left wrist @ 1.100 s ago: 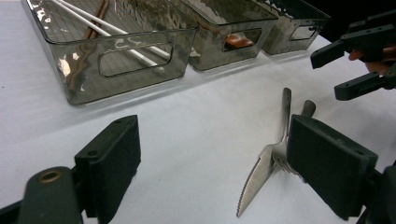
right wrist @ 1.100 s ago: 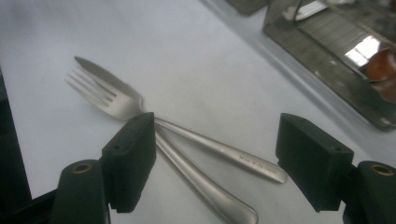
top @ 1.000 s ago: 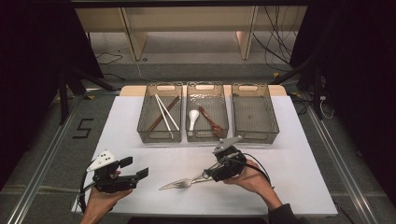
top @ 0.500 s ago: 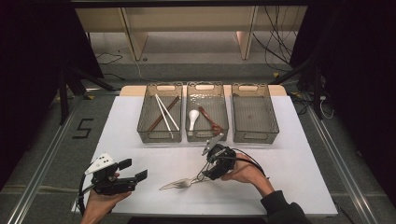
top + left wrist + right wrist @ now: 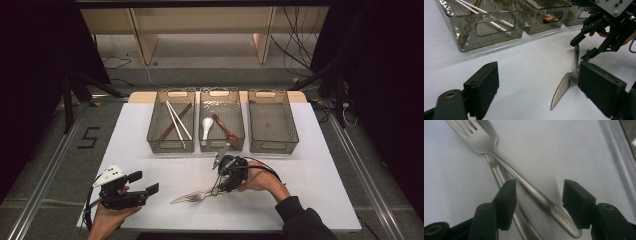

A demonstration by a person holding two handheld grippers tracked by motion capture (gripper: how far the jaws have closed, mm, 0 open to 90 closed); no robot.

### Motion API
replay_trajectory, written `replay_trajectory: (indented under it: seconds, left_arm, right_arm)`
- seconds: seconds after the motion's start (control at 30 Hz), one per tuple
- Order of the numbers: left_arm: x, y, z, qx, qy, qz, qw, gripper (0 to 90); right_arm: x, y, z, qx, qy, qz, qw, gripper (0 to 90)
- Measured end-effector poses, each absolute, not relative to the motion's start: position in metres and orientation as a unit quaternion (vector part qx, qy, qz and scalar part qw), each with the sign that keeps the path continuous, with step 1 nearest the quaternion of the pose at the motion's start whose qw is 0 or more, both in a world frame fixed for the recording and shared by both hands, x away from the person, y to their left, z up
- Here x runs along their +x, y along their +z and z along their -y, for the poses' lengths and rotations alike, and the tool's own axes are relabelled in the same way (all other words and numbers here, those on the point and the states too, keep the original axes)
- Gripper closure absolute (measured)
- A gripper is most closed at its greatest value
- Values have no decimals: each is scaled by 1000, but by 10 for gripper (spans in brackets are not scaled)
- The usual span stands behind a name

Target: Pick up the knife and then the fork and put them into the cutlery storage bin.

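On the white table [image 5: 320, 175], the right gripper [image 5: 539, 195] straddles a fork [image 5: 499, 157] handle lying across a knife [image 5: 562, 87] — jaws just closing, pads not yet pressing. The left gripper [image 5: 537, 85] hangs released, well apart to one side.

The right gripper [image 5: 218, 188] has slid left and down onto the fork [image 5: 529, 183] and knife [image 5: 562, 88], its jaws closing around the fork handle without pressing it yet.
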State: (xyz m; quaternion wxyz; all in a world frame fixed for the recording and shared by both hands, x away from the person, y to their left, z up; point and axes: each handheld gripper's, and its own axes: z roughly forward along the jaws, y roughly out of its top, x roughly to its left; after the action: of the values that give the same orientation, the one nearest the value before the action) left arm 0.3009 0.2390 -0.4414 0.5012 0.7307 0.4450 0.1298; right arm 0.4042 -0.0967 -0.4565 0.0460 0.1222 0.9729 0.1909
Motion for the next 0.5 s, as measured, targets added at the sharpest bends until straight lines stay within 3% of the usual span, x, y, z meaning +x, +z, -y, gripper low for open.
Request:
replay_trajectory:
  seconds: [0.5]
  left_arm:
    - [301, -442, -239, 730, 129, -446, 501, 170]
  right_arm:
    - [405, -457, 87, 86, 160, -982, 54, 523]
